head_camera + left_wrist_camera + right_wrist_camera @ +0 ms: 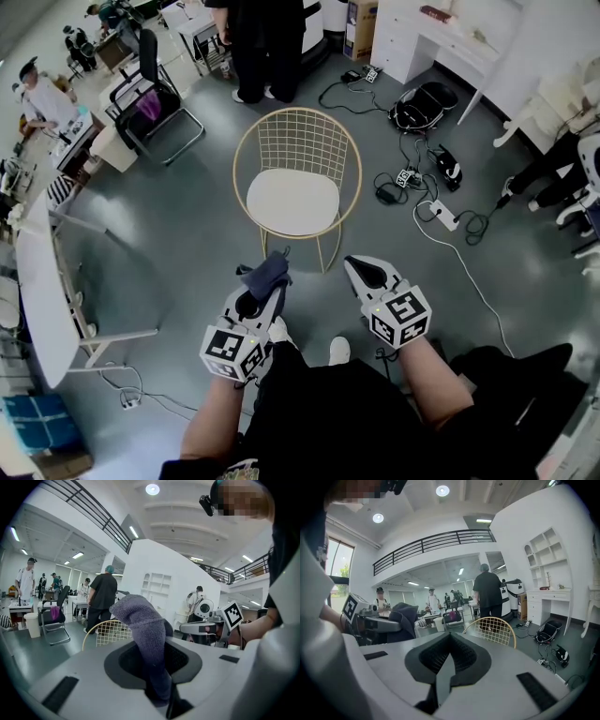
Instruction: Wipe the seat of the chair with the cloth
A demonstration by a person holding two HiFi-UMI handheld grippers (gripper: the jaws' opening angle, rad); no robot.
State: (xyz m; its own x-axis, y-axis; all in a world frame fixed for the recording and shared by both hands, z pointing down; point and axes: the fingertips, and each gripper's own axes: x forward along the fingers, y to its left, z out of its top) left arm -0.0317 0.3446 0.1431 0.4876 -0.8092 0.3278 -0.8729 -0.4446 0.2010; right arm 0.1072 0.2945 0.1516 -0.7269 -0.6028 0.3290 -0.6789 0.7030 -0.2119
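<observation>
Left gripper (pixel 274 284) pinches cloth (pixel 140 620) by one end, right gripper (pixel 361 272) jaws pressed together empty, both short of chair seat (pixel 292 201); wiping drag could pull cloth free.

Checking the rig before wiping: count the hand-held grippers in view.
2. The left hand-held gripper, shut on the cloth, is just short of the chair; the right hand-held gripper, shut and empty, is beside it. None seems hidden.

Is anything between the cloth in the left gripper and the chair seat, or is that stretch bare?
Bare: the head view shows only grey floor between the cloth in the left gripper and the chair seat.
</observation>
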